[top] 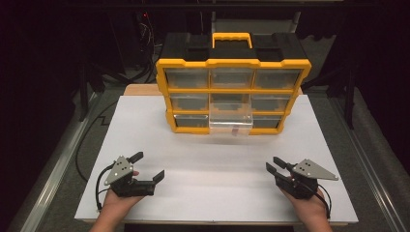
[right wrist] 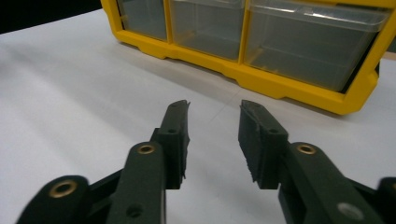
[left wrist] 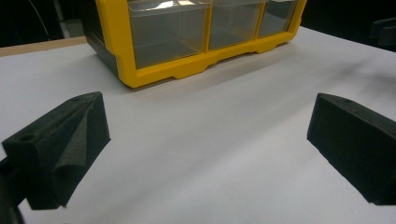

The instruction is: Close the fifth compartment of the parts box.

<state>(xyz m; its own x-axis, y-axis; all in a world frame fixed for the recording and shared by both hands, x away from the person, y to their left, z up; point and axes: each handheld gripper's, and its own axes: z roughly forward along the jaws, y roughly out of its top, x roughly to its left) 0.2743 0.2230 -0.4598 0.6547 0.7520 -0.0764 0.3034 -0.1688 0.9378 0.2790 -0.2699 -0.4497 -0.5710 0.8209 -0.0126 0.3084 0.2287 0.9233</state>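
A yellow and black drawer cabinet [top: 185, 63] stands at the far middle of the white table [top: 212, 164], with clear drawers in three rows. Its bottom middle drawer [top: 231, 123] is pulled out, and a small dark item lies in it. My left gripper [top: 150, 165] rests near the front left, jaws spread wide with nothing between them; in the left gripper view [left wrist: 210, 140] it faces the cabinet's lower corner [left wrist: 140, 77]. At the front right my right gripper [top: 271, 163] is open with a narrow gap and bare table between its pads [right wrist: 214, 109], pointing at the cabinet [right wrist: 280, 81].
A bare wooden strip [top: 140, 89] shows behind the white board at the back left. Cables [top: 87, 140] trail along the floor left of the table. Dark stands and curtains surround the table. A yellow handle [top: 232, 37] tops the cabinet.
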